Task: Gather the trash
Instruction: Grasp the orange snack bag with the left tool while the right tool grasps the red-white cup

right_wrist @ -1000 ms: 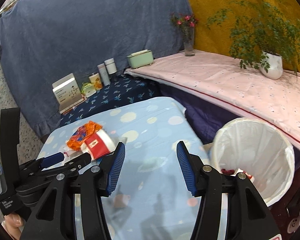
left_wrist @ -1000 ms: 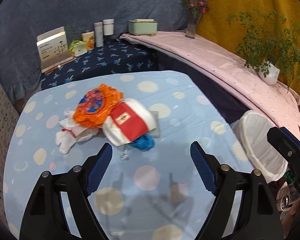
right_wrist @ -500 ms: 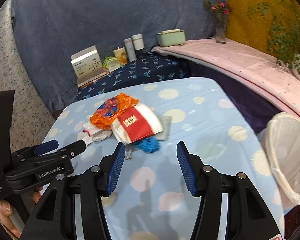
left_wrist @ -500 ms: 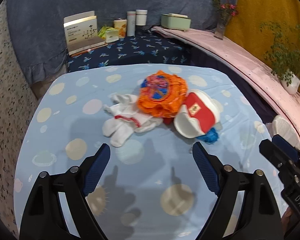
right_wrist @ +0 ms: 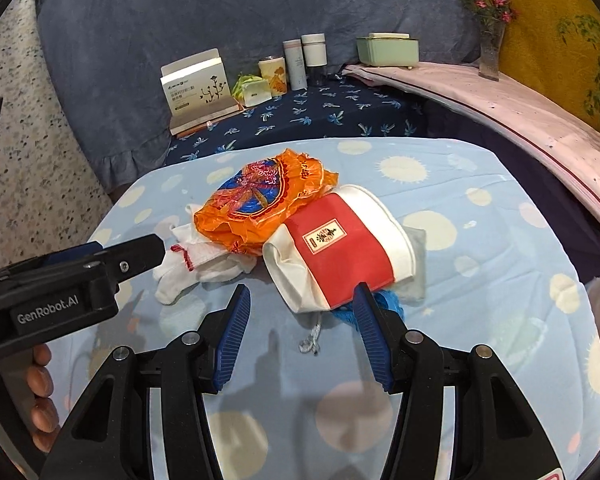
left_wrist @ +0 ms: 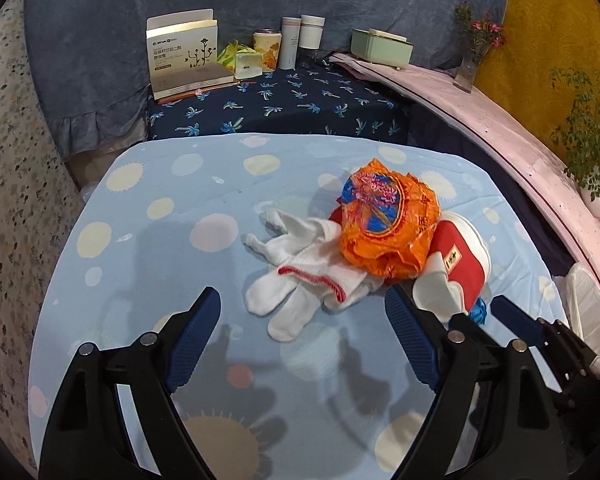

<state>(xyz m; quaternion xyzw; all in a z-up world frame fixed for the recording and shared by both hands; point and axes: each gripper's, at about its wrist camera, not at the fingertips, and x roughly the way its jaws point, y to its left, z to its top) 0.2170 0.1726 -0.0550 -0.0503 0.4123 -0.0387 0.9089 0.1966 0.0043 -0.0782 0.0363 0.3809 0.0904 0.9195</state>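
A trash pile lies on the blue dotted table (left_wrist: 148, 248): white gloves (left_wrist: 300, 280), a crumpled orange wrapper (left_wrist: 388, 220), a red-and-white paper cup (left_wrist: 456, 268) on its side and a blue scrap (left_wrist: 478, 314). My left gripper (left_wrist: 304, 340) is open, just short of the gloves. My right gripper (right_wrist: 300, 332) is open, just short of the cup (right_wrist: 340, 248), with the wrapper (right_wrist: 260, 200), gloves (right_wrist: 196, 264) and blue scrap (right_wrist: 388, 304) around it. The left gripper's side (right_wrist: 80, 276) shows in the right wrist view.
A white-lined bin (left_wrist: 588, 312) stands off the table's right edge. Behind, a dark-blue bench (left_wrist: 280, 108) holds a box, cups and packets. A pink-covered ledge (left_wrist: 520, 140) with a vase, a green box and a potted plant runs along the right.
Both grippers have swung left away from the bin and moved closer to the trash pile. Both stay open.
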